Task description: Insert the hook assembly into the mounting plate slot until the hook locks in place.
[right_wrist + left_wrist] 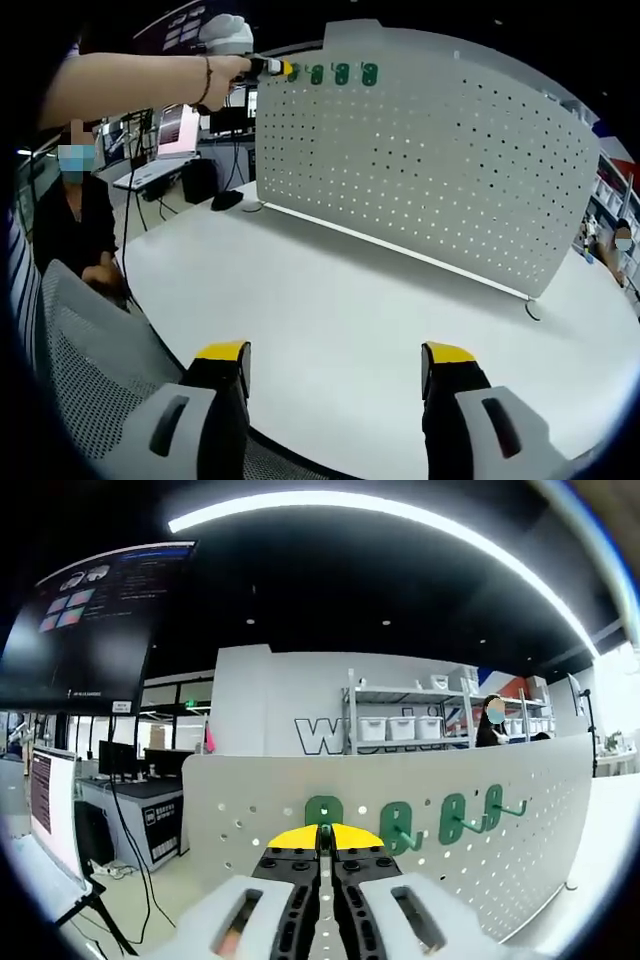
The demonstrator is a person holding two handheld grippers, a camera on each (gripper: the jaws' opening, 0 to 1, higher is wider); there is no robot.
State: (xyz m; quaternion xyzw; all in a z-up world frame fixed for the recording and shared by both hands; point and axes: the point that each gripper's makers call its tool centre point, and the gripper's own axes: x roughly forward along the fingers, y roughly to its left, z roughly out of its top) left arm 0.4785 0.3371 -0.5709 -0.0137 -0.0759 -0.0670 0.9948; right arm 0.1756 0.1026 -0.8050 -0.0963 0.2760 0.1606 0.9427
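White table point(330, 310) bears upright pegboard point(430, 160); office shelving point(400, 720) behind, possibly storage bins

A white table point(330, 300), a mesh chair point(90, 350), and storage shelves point(400, 720) behind.

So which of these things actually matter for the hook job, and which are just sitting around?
Part of the job:
- left claw, shut on a green hook
- white pegboard
- three green hooks already on it
- right claw, open and idle

Just lying about:
- white table
- monitor
- shelf of bins
- mesh chair
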